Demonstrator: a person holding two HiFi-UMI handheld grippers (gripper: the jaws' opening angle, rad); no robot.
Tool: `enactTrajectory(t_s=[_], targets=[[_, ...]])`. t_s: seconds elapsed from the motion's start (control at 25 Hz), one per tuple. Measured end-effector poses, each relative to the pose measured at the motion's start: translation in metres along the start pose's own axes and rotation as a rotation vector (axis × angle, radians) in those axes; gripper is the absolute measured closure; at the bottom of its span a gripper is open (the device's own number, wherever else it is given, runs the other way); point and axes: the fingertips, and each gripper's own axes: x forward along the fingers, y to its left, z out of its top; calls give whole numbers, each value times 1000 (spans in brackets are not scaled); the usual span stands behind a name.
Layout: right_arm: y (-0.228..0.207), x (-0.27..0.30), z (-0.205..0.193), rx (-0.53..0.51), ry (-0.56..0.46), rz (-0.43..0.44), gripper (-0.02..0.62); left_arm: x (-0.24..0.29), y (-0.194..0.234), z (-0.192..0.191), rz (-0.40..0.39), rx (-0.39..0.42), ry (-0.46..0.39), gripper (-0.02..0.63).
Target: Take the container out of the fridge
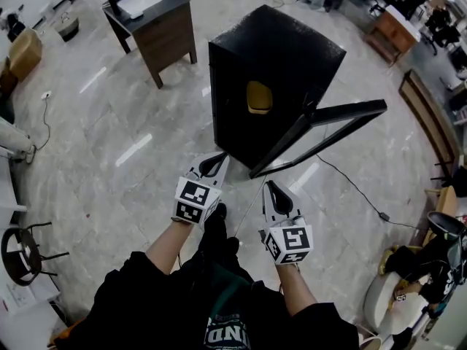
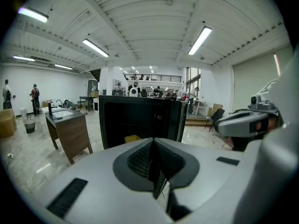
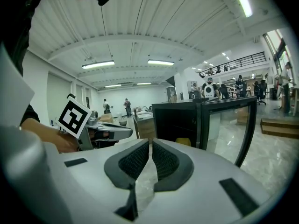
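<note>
A small yellow container (image 1: 258,98) is sitting inside the black box-shaped fridge (image 1: 292,57), whose glass door (image 1: 321,133) is hanging open, while the left gripper (image 1: 214,162) and right gripper (image 1: 272,189) are hovering just before it, jaws closed on nothing.

- You're in a large open hall, a lab or demo space rather than a home
- Above you is a white ribbed ceiling (image 2: 154,27) with long strip lights (image 2: 200,39), and a railed mezzanine (image 3: 233,62) runs along the far end
- The floor (image 1: 109,115) is polished pale stone, spreading wide on every side of you
- Household pieces stand apart on it like props: a small black fridge (image 1: 292,57) clear of any wall, with a cable (image 1: 350,188) trailing over the floor beside it, and a wooden cabinet (image 1: 164,39) with a white basin (image 1: 139,2) set in its top
- Several people (image 2: 35,93) stand about in the background, and desks and chairs (image 1: 398,24) crowd the hall's far edge
</note>
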Motion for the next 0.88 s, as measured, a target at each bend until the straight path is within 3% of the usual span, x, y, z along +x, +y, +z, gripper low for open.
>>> enactTrajectory(t_s=[0.88], targets=[[-26, 106, 9, 3, 78, -12, 558, 118, 75, -14, -41, -61, 53, 589]])
